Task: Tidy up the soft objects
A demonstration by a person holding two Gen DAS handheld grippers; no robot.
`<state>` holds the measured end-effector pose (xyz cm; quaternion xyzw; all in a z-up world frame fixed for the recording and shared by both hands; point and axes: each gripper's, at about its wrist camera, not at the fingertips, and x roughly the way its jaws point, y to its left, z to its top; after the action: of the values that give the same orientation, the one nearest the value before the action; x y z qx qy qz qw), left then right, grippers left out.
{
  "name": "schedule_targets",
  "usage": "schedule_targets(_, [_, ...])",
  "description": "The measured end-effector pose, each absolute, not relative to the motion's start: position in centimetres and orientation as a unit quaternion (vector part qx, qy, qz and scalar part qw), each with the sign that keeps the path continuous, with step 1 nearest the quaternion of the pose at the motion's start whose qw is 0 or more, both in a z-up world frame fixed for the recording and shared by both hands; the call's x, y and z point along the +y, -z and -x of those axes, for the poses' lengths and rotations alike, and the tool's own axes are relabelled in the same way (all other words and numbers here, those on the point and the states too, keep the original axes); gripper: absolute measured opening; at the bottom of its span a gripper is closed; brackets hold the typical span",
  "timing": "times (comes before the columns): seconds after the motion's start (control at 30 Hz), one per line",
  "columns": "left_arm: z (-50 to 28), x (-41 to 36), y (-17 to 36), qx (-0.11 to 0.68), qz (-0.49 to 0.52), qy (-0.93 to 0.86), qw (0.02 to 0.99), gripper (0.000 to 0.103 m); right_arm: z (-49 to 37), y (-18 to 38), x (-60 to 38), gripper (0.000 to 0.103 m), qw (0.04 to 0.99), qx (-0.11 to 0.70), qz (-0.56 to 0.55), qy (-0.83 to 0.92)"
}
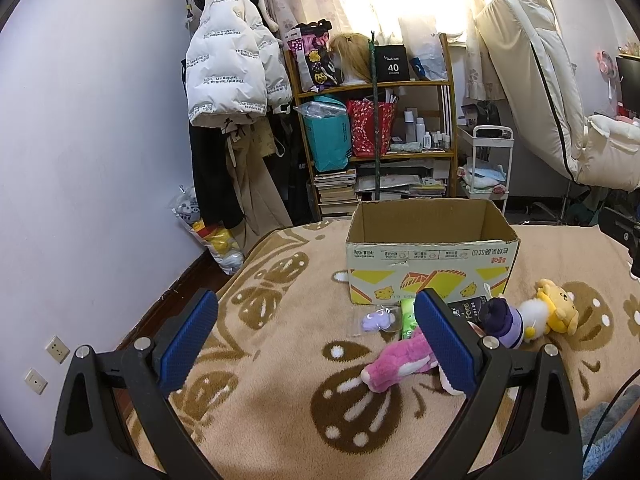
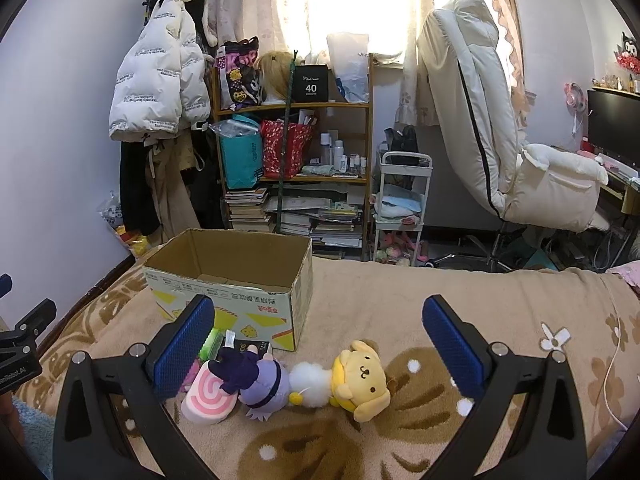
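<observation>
An open cardboard box stands on the bed; it also shows in the right wrist view. In front of it lie a pink plush, a purple doll, a yellow dog plush, a small lilac toy in a clear bag and a green packet. My left gripper is open and empty, left of the toys. My right gripper is open and empty, just above the yellow dog plush, the purple doll and a pink swirl plush.
The bed is covered by a beige patterned blanket. A black packet lies by the box. Beyond the bed stand a wooden shelf, hanging coats, a white trolley and a white chair.
</observation>
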<state>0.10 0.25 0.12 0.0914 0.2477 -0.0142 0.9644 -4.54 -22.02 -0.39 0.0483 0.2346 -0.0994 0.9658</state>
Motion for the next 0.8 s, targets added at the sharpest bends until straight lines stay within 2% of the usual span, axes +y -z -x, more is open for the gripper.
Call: schedule_targets(0.8, [-1.3,-0.9,-0.3,0.251,-0.093,0.019,0.963,0.098,3.1,-0.4,-23.5,0.103,0.965,0.235,-0.08,0.081])
